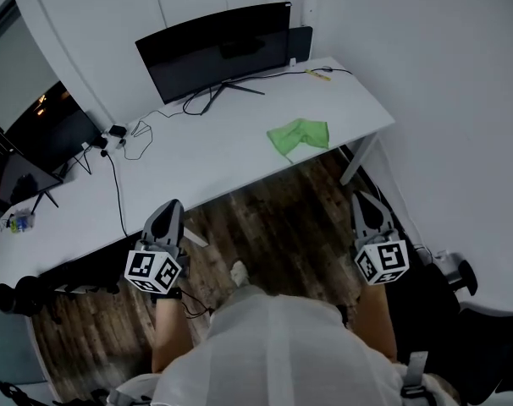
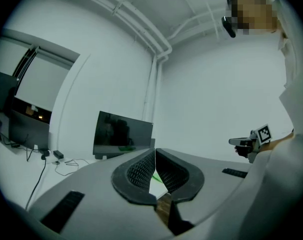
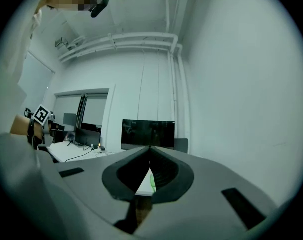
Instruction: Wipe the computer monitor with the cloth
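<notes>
Cloth (image 1: 299,134), green and crumpled, lies on the white table (image 1: 223,155) near the front edge, toward the right end, and neither of my tongs touches it. Well behind it, at the back of the table, stands the monitor (image 1: 216,51), dark-screened and upright on its splayed foot, with a cable looping off to its left. I stand back from the table, over the wooden floor (image 1: 282,222), and hold both tongs low in front of me, short of the table edge. My left tongs (image 1: 172,204) point forward at the left, marker cube toward me. My right tongs (image 1: 362,197) point the same way at the right, on the cloth's side but well apart from it.

In the left gripper view my left tongs (image 2: 154,152) are clenched, the tips meeting in a thin line with nothing caught between them. Past them the monitor (image 2: 122,134) shows across the table, and my right tongs (image 2: 235,142) hang in the air off to the right.

In the right gripper view my right tongs (image 3: 150,148) are likewise clenched on nothing. Through the hollow below their tips a green sliver of the cloth (image 3: 153,183) shows at the table edge. The monitor (image 3: 148,133) stands straight beyond the tips, and my left tongs (image 3: 51,125) show far off at the left.

Farther left along the table sits a second dark screen (image 1: 49,134) with cables (image 1: 125,138) beside it
</notes>
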A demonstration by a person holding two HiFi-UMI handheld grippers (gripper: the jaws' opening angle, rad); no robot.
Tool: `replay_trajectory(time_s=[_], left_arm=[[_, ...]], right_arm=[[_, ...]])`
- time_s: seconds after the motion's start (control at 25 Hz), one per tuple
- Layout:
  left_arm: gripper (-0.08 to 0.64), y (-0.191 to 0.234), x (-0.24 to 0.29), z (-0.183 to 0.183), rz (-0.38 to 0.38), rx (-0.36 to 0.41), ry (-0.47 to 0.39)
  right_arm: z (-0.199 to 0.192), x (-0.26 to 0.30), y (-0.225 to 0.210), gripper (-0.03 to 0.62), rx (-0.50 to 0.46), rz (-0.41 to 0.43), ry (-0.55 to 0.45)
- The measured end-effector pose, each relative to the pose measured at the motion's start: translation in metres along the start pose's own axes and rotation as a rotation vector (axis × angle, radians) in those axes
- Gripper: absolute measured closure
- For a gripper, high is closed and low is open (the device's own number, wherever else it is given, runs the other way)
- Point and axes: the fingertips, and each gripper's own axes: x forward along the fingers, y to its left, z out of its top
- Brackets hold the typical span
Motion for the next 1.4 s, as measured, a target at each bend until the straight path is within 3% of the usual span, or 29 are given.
replay_trajectory(time_s=[0.28,0.56,0.8,1.2,1.4], left_arm=[[0.543,0.000,0.005,-0.005,-0.002,-0.062,0.001],[0.543,0.021,0.038,-0.009,0.001,-0.100,-0.001],[0.543,0.055,0.115,-0.026,0.003,-0.151,0.008],[0.541,0.103,0.253,-0.030,-0.074,-0.128,0.040],[0.541,0.114,0.298,-0.036,-0.127,-0.126,0.054]], right_arm=[[-0.017,-0.003,-0.007,0.583,0.025,0.011,0.045],[-0.029,0.040,-0.017,0.583,0.039,0.046,0.064],[-0.041,0.125,-0.027,0.581,0.062,0.090,0.070],[-0.059,0.268,-0.050,0.577,0.025,0.135,0.145],[-0.083,0.316,-0.050,0.535,0.007,0.178,0.219]])
